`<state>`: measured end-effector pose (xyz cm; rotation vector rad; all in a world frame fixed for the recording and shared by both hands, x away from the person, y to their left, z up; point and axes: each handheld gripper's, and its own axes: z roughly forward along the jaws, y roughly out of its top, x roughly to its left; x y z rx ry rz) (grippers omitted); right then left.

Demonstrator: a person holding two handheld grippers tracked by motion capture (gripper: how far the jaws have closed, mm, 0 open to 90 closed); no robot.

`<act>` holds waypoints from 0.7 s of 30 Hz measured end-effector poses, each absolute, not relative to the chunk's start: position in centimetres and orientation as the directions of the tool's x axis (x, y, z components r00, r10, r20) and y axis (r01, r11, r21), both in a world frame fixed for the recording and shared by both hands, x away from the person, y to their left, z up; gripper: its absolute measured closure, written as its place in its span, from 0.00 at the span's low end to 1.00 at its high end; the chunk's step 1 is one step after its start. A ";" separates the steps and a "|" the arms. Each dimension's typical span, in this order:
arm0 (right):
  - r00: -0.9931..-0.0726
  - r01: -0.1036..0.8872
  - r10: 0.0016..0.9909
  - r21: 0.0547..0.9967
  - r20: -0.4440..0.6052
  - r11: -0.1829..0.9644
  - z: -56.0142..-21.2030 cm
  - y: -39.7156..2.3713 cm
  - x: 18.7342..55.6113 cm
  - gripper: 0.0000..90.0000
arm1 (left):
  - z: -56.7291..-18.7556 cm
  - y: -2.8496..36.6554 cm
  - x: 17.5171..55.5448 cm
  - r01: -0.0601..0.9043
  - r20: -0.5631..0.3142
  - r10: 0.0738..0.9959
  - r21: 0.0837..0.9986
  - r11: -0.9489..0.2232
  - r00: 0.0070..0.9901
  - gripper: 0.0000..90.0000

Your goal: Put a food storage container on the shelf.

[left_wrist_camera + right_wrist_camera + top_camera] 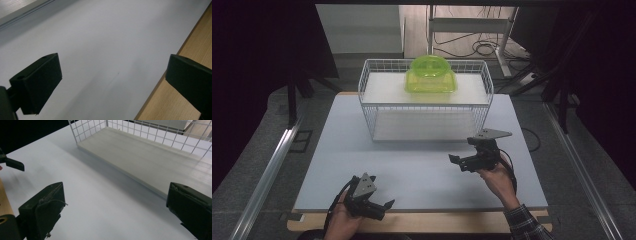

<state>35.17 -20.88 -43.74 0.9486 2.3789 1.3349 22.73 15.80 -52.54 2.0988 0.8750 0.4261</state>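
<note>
Green plastic container [431, 75]: sits on the upper shelf of the white wire rack [367, 97], toward the back of the table, upright as far as the high view shows.
Wire rack: stands on the white table top [362, 165] at its far half; the lower shelf board [140, 162] lies bare in the right gripper view.
Left gripper [377, 205]: jaws spread wide, nothing between them, low over the near edge of the table where the white top meets the wooden border [195, 45].
Right gripper [462, 162]: jaws also wide apart and empty, hovering in front of the rack's lower shelf, well apart from the container.
Done so far: judging from how things lie, nothing is in hand (both tools are free of any load).
Left to do: most likely everything to do with the container, since neither gripper is near it; the right gripper is the closer one, and it would have to rise to the upper shelf to reach.
</note>
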 end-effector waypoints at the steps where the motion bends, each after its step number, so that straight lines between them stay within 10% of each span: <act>1: -0.756 0.417 0.648 0.831 0.092 0.368 -43.9 -21.0 35.1 0.03 | -52.5 15.8 22.7 0.440 0.001 0.711 0.785 -0.436 0.703 0.01; 21: -0.758 0.421 0.647 0.818 0.080 0.392 -45.3 -21.7 33.2 0.03 | -52.6 15.7 22.7 0.439 0.003 0.711 0.784 -0.438 0.703 0.01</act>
